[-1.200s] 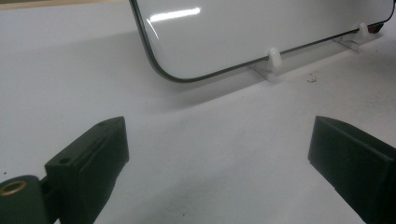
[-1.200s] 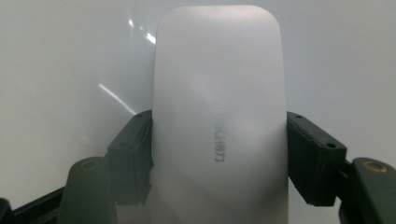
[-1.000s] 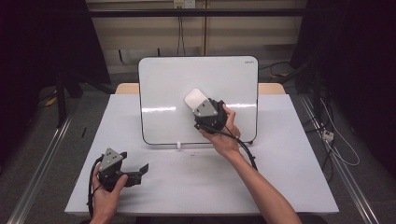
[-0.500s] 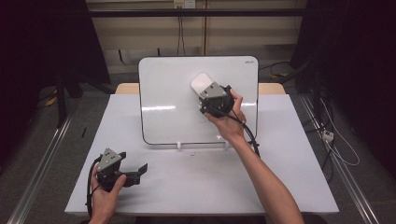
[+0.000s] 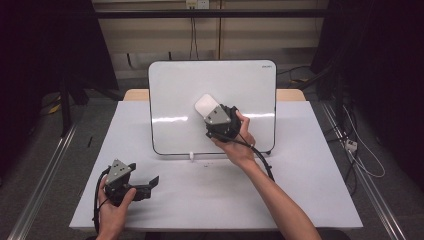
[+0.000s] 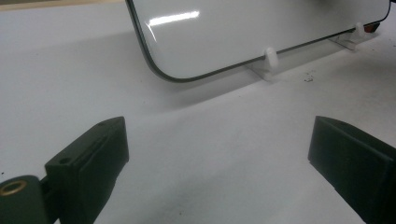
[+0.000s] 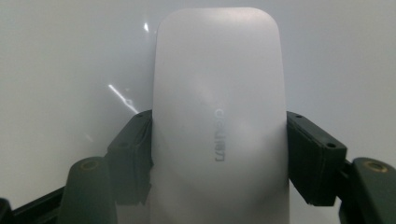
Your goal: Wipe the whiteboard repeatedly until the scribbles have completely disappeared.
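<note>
High view: right tool (image 5: 209, 109) grips a white eraser (image 5: 206, 105) against the whiteboard (image 5: 175, 95) on the white bench (image 5: 310, 165); dark curtains surround. Left gripper view: left tool (image 6: 219, 163) gapes empty over bench, whiteboard ahead. Right gripper view: eraser (image 7: 219, 116) clamped between jaws

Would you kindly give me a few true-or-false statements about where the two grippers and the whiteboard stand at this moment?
1. The right gripper is shut on a white rounded plastic eraser. True.
2. The left gripper holds a marker. False: it is open and holds nothing.
3. The white glossy rounded-corner whiteboard stands on small white feet on the white table. True.
4. The left gripper presses against the whiteboard. False: it sits low by the table's near edge, apart from the whiteboard.
</note>
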{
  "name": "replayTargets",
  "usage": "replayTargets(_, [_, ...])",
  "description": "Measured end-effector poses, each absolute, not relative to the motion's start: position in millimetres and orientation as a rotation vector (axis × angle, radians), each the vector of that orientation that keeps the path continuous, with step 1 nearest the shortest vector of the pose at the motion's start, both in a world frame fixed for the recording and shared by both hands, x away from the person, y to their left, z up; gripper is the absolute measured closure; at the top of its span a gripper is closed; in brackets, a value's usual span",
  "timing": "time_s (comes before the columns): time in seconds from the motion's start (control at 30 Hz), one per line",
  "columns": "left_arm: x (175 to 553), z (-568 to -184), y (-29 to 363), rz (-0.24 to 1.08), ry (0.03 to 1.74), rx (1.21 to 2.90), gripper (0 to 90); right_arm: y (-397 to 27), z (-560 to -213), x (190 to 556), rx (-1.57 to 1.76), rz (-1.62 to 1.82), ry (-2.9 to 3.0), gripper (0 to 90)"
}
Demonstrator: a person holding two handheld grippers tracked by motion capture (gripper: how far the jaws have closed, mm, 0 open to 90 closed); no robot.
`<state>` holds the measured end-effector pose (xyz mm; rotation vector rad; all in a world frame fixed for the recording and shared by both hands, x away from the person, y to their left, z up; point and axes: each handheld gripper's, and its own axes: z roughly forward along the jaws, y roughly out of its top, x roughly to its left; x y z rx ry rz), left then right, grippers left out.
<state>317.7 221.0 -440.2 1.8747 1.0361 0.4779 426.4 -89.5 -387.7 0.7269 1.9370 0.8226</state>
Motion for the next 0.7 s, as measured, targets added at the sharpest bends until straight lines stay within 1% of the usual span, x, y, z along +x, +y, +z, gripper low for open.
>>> replayTargets(0.37, [319.1,-440.7,219.6,0.473,1.033,1.884,5.0,-62.8,-414.0,401.7,0.613,0.777,2.012,31.5])
replayTargets(0.57, [319.2,-440.7,222.0,0.472,1.037,1.874,5.0,-71.5,-412.8,400.4,0.613,0.741,2.028,31.5])
replayTargets(0.7, [319.1,-440.3,222.3,0.473,1.036,1.870,5.0,-88.7,-401.2,410.9,0.669,0.763,1.995,31.5])
